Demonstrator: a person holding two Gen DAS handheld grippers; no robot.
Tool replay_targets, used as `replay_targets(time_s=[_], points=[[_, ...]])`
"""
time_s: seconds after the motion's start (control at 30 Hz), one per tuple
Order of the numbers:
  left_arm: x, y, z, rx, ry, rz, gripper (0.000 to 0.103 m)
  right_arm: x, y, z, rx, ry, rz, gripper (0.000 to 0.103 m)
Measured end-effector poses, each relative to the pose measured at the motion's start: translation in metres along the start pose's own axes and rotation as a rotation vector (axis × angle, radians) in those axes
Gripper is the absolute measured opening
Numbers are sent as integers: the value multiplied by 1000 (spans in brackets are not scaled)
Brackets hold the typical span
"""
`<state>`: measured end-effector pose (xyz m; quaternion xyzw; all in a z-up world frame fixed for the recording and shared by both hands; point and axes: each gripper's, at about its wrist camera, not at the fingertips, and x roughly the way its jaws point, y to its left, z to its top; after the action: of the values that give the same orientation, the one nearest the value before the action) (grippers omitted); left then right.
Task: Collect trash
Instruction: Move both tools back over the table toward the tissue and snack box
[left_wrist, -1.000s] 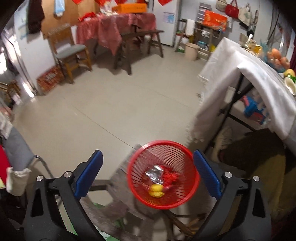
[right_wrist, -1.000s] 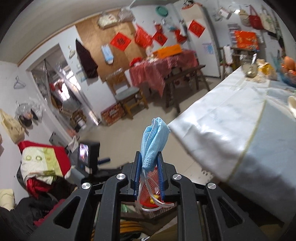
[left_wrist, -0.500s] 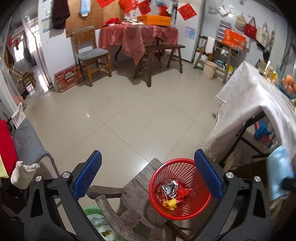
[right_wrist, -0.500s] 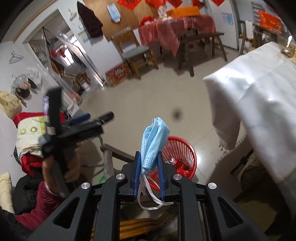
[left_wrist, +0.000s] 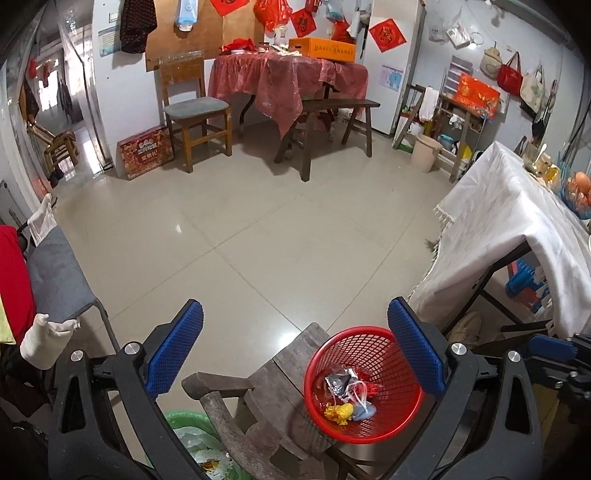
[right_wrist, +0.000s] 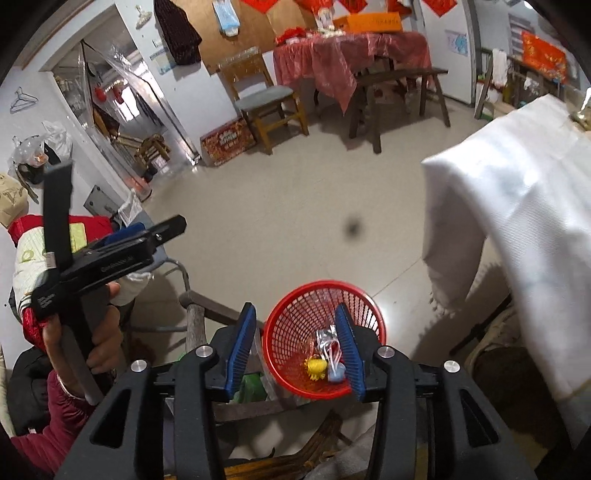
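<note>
Above the red basket (right_wrist: 325, 339), the right gripper (right_wrist: 295, 345) is opening, empty; its blue mask (right_wrist: 337, 374) now lies inside, binned. Left gripper (left_wrist: 295, 350) gapes empty.

1. The right gripper (right_wrist: 297, 341), which a second ago was clamped on a blue face mask (right_wrist: 337, 373), now has nothing between its pads; its jaws are opening.
2. The mask has gone from the gripper into the red basket (right_wrist: 364, 306), where it lies beside a yellow scrap (right_wrist: 316, 367).
3. The right gripper has come down from over the white-clothed table (right_wrist: 517, 206) to just above the basket.
4. The left gripper (left_wrist: 293, 352) has drawn back from the basket, which now sits lower right in its view.
</note>
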<state>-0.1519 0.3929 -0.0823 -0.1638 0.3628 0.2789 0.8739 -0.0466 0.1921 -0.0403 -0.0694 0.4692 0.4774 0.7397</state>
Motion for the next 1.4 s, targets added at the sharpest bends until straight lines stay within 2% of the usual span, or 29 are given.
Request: replay_targets(time_s=[0.3,0.5,0.57,0.77,0.87,1.0,1.13,1.4], points=[[-24,-26,5,46,-39,-30,96,-56,-18,-6,26,-125,-26,49],[-48,-53,8,94,-81,-62,96,-107,-40,-13,68,-250,-70,57],[-54,-63,8,109,-89,-76,96,-126,-50,-18,90,-295,-83,63],[-65,-97,6,161,-82,-124,96,-182,-87,-41,150,-425,-165,74],[-70,-124,1,208,-74,-135,96,-208,-110,-56,201,-484,-195,79],[-74,-161,-6,274,-65,-154,96,-239,-146,-78,284,-554,-243,81],[-78,-199,-12,326,-55,-196,96,-272,-185,-100,355,-618,-306,87],[-86,-293,-15,439,-55,-298,96,-336,-265,-137,509,-733,-421,89]])
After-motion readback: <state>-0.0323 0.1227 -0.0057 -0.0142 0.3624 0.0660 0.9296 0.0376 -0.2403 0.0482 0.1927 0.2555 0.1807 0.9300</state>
